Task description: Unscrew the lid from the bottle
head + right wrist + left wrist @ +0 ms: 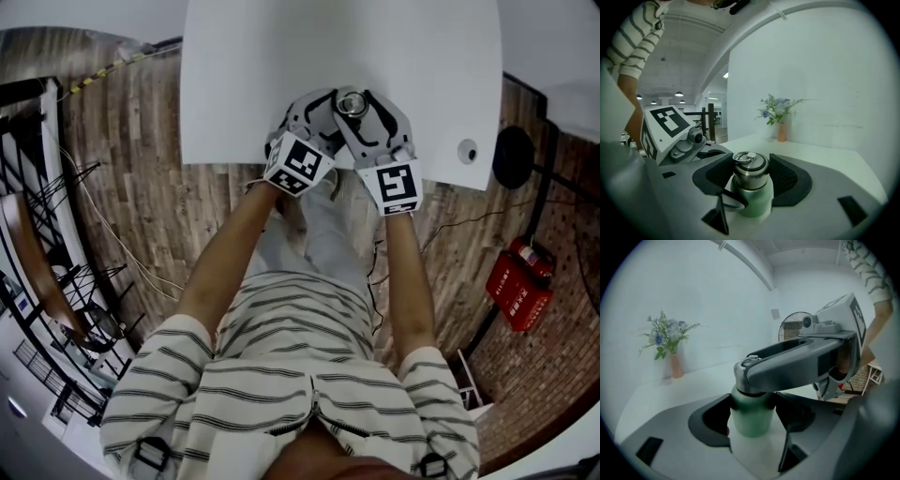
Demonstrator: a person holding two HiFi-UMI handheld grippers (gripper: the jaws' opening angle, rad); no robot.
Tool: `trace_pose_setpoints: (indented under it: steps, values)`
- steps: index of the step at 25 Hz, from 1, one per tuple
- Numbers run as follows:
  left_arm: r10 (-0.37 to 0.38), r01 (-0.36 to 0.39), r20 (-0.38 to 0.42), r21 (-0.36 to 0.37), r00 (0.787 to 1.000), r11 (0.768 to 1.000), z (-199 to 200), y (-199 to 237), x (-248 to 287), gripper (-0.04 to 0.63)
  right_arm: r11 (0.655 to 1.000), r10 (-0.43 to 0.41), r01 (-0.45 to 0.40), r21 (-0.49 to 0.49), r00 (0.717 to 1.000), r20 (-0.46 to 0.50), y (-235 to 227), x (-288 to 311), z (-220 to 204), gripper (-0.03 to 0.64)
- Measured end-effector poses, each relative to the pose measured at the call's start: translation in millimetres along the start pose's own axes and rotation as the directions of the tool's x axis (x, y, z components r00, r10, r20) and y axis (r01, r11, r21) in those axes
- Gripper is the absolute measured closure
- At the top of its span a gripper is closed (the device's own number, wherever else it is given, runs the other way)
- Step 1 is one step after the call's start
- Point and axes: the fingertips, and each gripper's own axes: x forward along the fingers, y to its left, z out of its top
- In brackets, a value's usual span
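- As the head view looks down on the white table (pixel 244 84), the bottle (pixel 352 103) stands upright near its front edge, and both forearms reach forward and converge on it. The left gripper (pixel 323 111) comes in from the left and the right gripper (pixel 361 111) from the near side. Being so close to the edge, the bottle could probably be tipped off by a sideways tug during turning.
- Left gripper view: the claw is set wide and clamped on the green body of the bottle (pixel 750 420), one pad on each side. The right gripper crosses above it, level, at the lid (pixel 746 365). If this clamp is too light, the body would likely spin with the lid and nothing would loosen.
- Right gripper view: the claw is narrower, and its pads appear to press on the steel lid (pixel 750 168), whose ring lies on top. The smooth metal may slip under the pads. A tilted wrist could bind the thread.
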Motion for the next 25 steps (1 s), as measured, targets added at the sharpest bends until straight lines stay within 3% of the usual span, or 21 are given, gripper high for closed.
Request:
trace_pose_setpoints:
  steps: [4, 8, 17, 21, 25]
  values:
    - [0.002, -0.002, -0.003, 0.001, 1.000, 1.000, -1.0, 0.8, -1.1, 0.296, 0.994, 0.107, -0.106, -0.029, 0.994, 0.020, 2.7, 0.5, 0.2, 0.364]
    - [-0.004, 0.004, -0.002, 0.001, 1.000, 1.000, -1.7, 3.0, 0.1, 0.296, 0.969, 0.240, -0.237, -0.073, 0.970, 0.034, 4.1, 1.9, 1.0, 0.364]
    - [-0.006, 0.006, -0.002, 0.002, 1.000, 1.000, -1.2, 5.1, -2.2, 0.296, 0.826, 0.533, -0.530, -0.190, 0.845, -0.039, 10.0, 0.7, -0.2, 0.364]
    - [-0.007, 0.007, -0.008, -0.002, 1.000, 1.000, -0.7, -0.2, -2.5, 0.296, 0.773, 0.595, -0.600, -0.206, 0.798, -0.092, 10.5, -4.5, -1.9, 0.364]
    - [-0.006, 0.006, -0.006, -0.001, 1.000, 1.000, 0.3, 2.3, -2.0, 0.296, 0.771, 0.594, -0.602, -0.206, 0.797, -0.105, 9.9, -1.9, -1.8, 0.360]
